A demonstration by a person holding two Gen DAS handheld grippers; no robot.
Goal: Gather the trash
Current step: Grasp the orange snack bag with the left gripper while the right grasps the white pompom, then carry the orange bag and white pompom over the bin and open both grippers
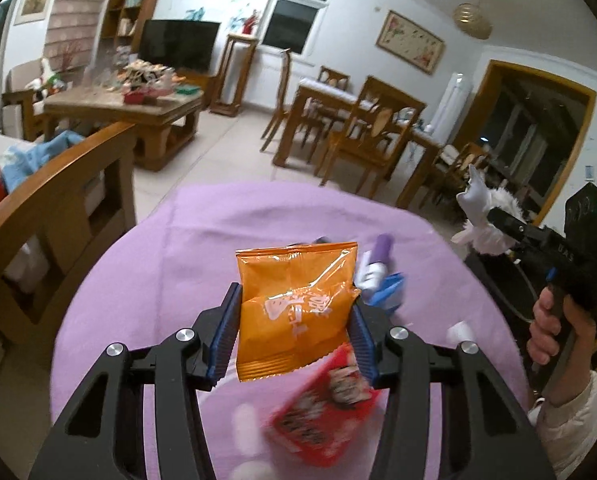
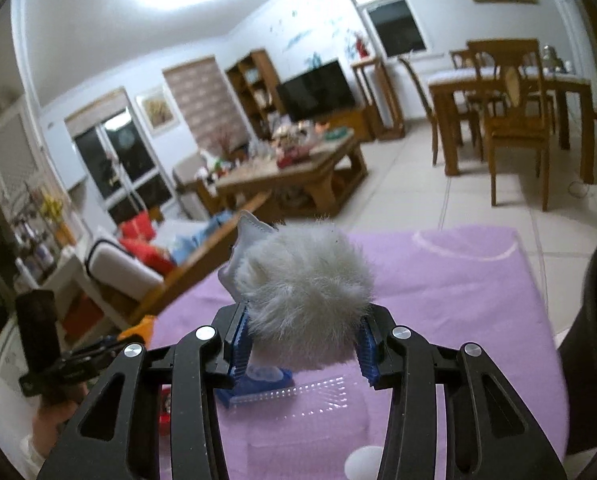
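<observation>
Our left gripper (image 1: 296,330) and right gripper (image 2: 304,344) are built alike: black linkage arms with long cut-out slots, round silver screw heads at the joints, and ribbed blue pads lining the fingers. From the left wrist view, the right unit shows a black pistol-style handle, faint pale lettering and a small green light. Our sleeve (image 1: 566,416) is cream-white.

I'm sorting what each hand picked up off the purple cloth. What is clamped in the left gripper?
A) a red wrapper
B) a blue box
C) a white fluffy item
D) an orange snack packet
D: in the left wrist view the orange snack packet stands between the blue pads of the left gripper, lifted above the red wrapper on the cloth.
</observation>
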